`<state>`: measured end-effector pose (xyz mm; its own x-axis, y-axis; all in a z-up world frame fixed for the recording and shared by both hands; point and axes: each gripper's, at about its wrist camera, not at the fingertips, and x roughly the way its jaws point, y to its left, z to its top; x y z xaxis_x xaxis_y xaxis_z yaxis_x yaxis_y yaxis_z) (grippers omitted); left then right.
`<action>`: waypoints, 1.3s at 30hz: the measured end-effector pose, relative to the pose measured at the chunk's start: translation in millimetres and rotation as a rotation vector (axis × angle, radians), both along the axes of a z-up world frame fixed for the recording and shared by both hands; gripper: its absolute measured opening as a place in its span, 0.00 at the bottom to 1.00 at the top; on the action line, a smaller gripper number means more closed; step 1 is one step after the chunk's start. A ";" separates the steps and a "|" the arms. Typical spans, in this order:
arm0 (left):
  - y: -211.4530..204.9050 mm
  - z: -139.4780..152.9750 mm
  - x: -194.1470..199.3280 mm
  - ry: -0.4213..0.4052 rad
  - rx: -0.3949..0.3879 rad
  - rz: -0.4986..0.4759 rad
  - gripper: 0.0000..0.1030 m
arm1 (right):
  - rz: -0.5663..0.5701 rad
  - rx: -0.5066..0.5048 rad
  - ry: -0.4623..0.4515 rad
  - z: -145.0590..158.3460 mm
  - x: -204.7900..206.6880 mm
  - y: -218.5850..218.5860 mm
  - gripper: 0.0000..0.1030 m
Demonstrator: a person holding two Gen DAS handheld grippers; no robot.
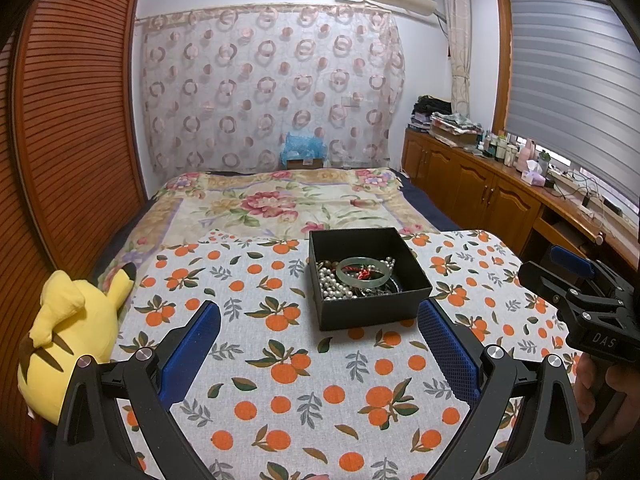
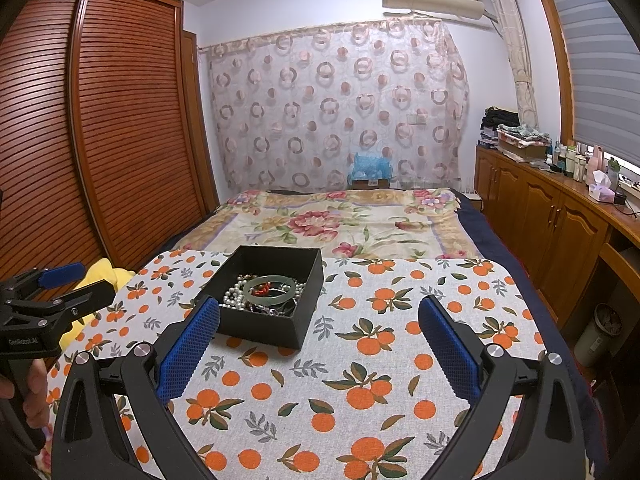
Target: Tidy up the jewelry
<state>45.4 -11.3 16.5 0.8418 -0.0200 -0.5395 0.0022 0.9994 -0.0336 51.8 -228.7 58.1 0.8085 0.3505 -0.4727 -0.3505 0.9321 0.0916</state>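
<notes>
A black open box (image 1: 374, 308) stands on the orange-print tablecloth (image 1: 304, 380). In it lie a pale green bangle (image 1: 362, 270), a white pearl strand (image 1: 330, 280), a red beaded piece and other tangled jewelry. The box also shows in the right wrist view (image 2: 260, 326), with the bangle (image 2: 272, 289) and pearls (image 2: 234, 296). My left gripper (image 1: 320, 312) is open and empty, just short of the box's near side. My right gripper (image 2: 320, 312) is open and empty, to the right of the box. Each gripper shows at the edge of the other's view (image 1: 580, 280) (image 2: 60, 284).
A yellow plush toy (image 1: 76, 332) lies at the table's left edge. Behind the table is a bed with a floral blanket (image 1: 280, 200). A slatted wooden wardrobe (image 1: 72, 128) stands on the left. A wooden cabinet (image 1: 480, 188) with bottles runs along the right.
</notes>
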 end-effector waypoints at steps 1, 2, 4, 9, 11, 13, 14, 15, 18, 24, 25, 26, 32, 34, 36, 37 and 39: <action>0.2 -0.1 0.0 0.000 0.000 -0.001 0.92 | 0.000 0.000 0.000 -0.1 0.1 -0.1 0.97; -0.3 0.1 0.3 0.000 0.000 -0.001 0.92 | 0.000 0.000 0.000 -0.3 0.5 -0.2 0.97; 0.3 -0.4 -0.1 0.000 -0.001 0.000 0.92 | 0.000 0.001 0.000 -0.2 0.0 -0.3 0.97; -2.1 1.6 -0.3 -0.005 0.001 0.002 0.92 | 0.000 0.001 0.000 -0.4 0.0 -0.4 0.97; -3.4 3.3 -0.9 -0.009 0.000 0.002 0.92 | 0.000 0.001 0.000 -0.6 -0.1 -0.4 0.97; -3.7 3.5 -1.3 -0.008 0.001 0.003 0.92 | 0.001 -0.001 0.000 -0.7 0.1 -0.5 0.97; -3.7 3.4 -1.3 -0.008 0.001 0.004 0.92 | 0.001 0.000 0.000 -0.8 0.4 -0.7 0.97; -4.4 4.1 -0.9 -0.008 0.000 0.006 0.92 | 0.001 0.001 0.000 -0.7 -0.1 -0.6 0.97; -3.0 4.6 -1.1 -0.008 -0.001 0.011 0.92 | 0.001 0.001 0.000 -0.9 -0.1 -0.7 0.97; -2.2 3.6 -1.2 -0.002 -0.001 0.007 0.92 | 0.001 0.001 -0.001 -1.0 -0.2 -0.8 0.97; -1.8 3.8 -1.5 -0.001 0.000 0.006 0.92 | 0.001 0.000 -0.002 -1.1 0.0 -1.0 0.97; -2.0 4.1 -1.4 -0.004 0.001 0.006 0.92 | 0.000 0.001 -0.001 -1.1 -0.1 -0.9 0.97; -2.4 4.1 -1.2 -0.003 -0.002 0.007 0.92 | 0.000 0.001 -0.001 -1.3 -0.1 -1.1 0.97; -1.9 3.7 -1.6 -0.004 0.000 0.008 0.92 | 0.000 0.001 -0.001 -1.6 0.1 -1.3 0.97; -1.7 3.7 -1.6 -0.003 0.000 0.007 0.92 | 0.001 0.001 -0.001 -1.5 -0.2 -1.2 0.97; -1.7 3.7 -1.7 -0.004 0.000 0.006 0.92 | 0.001 0.001 -0.001 -1.5 -0.2 -1.2 0.97; -1.9 3.6 -1.7 -0.003 0.000 0.006 0.92 | 0.000 0.001 -0.001 -1.6 -0.2 -1.3 0.97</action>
